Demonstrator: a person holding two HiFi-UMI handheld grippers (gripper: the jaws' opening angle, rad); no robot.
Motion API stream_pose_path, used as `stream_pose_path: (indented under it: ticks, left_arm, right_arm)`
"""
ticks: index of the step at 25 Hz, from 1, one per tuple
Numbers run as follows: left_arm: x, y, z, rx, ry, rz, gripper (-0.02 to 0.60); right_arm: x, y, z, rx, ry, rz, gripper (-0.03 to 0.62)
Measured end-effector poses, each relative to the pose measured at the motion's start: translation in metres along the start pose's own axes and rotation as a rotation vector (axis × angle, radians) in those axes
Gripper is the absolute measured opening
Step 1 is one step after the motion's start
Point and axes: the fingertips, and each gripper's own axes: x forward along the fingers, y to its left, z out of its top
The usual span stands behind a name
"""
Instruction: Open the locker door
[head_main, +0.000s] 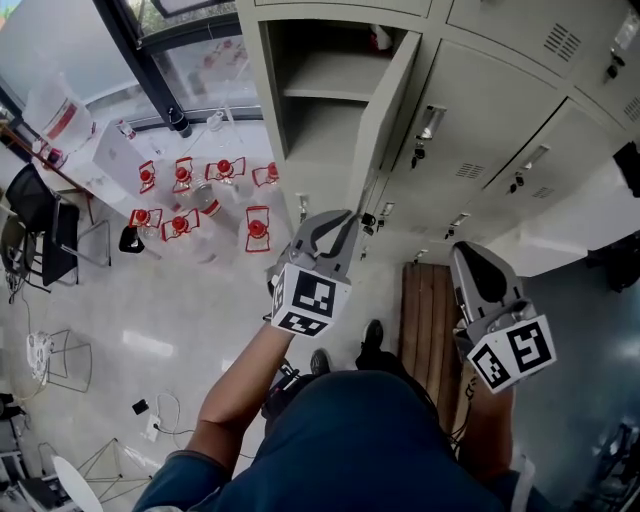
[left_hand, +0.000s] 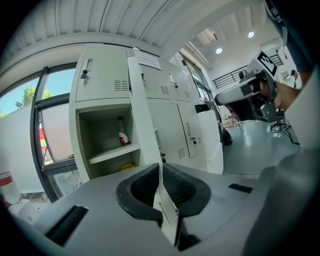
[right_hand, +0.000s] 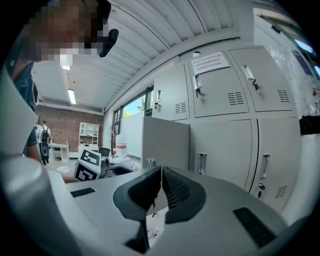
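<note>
The grey locker door (head_main: 385, 110) stands swung out from its open compartment (head_main: 320, 95). My left gripper (head_main: 338, 228) is at the door's free edge, and in the left gripper view that thin edge (left_hand: 142, 110) runs down between the dark pads (left_hand: 175, 185), which close on it. Inside the compartment a spray bottle (left_hand: 122, 135) stands on the shelf, with something yellow (left_hand: 127, 166) below it. My right gripper (head_main: 470, 262) hangs further right, away from the door, its pads (right_hand: 175, 187) meeting with nothing between them. The right gripper view shows the open door (right_hand: 165, 142) side-on.
Closed lockers (head_main: 500, 130) with handles fill the wall to the right of the open one. A wooden bench (head_main: 430, 320) stands below them by my feet. Several red-and-white items (head_main: 200, 200) lie on the floor at left, near a black chair (head_main: 45, 230).
</note>
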Motion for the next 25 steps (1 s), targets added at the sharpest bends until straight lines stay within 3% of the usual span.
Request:
stream_pose_path:
  ticks: [7,13,18,20,25]
  left_arm:
    - [-0.026,-0.023,0.031,-0.028,-0.073,-0.075,0.026]
    - [-0.065,-0.026,0.064,-0.033,-0.133,-0.094,0.017]
    - [-0.094,-0.018,0.088,-0.164,-0.209,-0.143,0.017]
    - [-0.106,-0.013,0.094,-0.183,-0.217,-0.143,0.017]
    - [-0.133,0.004,0.100,-0.133,-0.208,-0.089,0.017]
  right_arm:
    - [-0.021,0.005,0.003,0.002,-0.014,-0.018,0.037]
    - [-0.033,0.014,0.009,0.066,-0.042,0.029,0.037]
    - [-0.039,0.022,0.012,0.081,-0.053,0.059,0.037]
    - [-0.042,0.027,0.014,0.079,-0.051,0.075,0.035]
    - [-0.045,0.035,0.018,0.039,-0.041,0.093,0.035]
